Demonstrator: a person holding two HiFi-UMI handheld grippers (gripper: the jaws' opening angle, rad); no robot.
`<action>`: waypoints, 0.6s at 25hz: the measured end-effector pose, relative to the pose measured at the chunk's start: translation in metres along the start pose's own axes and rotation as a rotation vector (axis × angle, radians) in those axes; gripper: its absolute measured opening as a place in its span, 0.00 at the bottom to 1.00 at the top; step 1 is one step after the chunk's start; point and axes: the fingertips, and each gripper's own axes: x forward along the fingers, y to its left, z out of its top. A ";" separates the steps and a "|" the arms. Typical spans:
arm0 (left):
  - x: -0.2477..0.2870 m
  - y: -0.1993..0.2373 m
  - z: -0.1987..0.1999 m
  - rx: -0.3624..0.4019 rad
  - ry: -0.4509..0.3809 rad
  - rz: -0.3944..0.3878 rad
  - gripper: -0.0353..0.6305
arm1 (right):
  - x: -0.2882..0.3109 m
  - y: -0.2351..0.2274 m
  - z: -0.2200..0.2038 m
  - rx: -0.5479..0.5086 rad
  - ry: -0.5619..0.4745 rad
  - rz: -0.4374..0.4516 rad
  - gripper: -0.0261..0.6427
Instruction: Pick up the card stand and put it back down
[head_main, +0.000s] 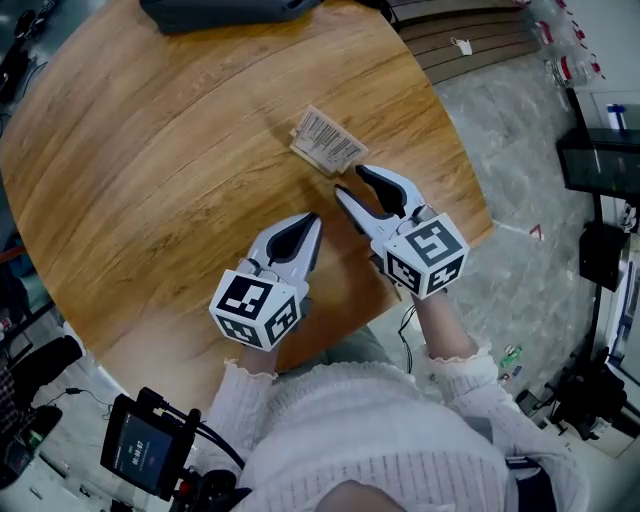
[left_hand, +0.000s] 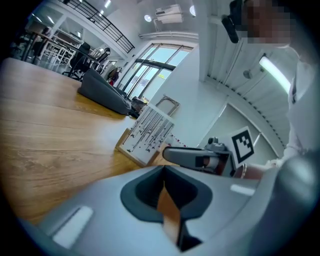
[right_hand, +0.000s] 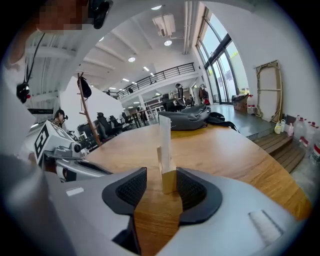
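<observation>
The card stand (head_main: 328, 140) is a small wooden block holding a white printed card, and it stands on the round wooden table (head_main: 150, 170). My right gripper (head_main: 350, 181) reaches to it from the near side, jaws open. In the right gripper view the block (right_hand: 169, 181) sits upright on the table right at the right gripper (right_hand: 161, 172) tips, with a gap beside it, and the card (right_hand: 165, 135) rises edge-on. My left gripper (head_main: 313, 220) rests shut and empty, nearer me and to the left. From the left gripper (left_hand: 164, 172) the card stand (left_hand: 147, 132) shows its face.
A dark bag (head_main: 220, 12) lies at the table's far edge. The table's right edge (head_main: 470, 200) drops to a grey floor with wooden steps (head_main: 470, 40). A small screen device (head_main: 150, 455) sits at lower left by the person's sleeve.
</observation>
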 end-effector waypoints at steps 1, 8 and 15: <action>0.002 0.001 -0.001 0.000 0.004 0.000 0.06 | 0.004 -0.002 -0.001 -0.009 0.006 -0.006 0.30; 0.012 0.017 -0.007 -0.018 0.008 -0.011 0.07 | 0.043 -0.016 -0.008 -0.062 0.052 -0.024 0.38; 0.016 0.024 -0.011 -0.048 0.006 -0.016 0.06 | 0.067 -0.018 -0.013 -0.120 0.101 -0.025 0.39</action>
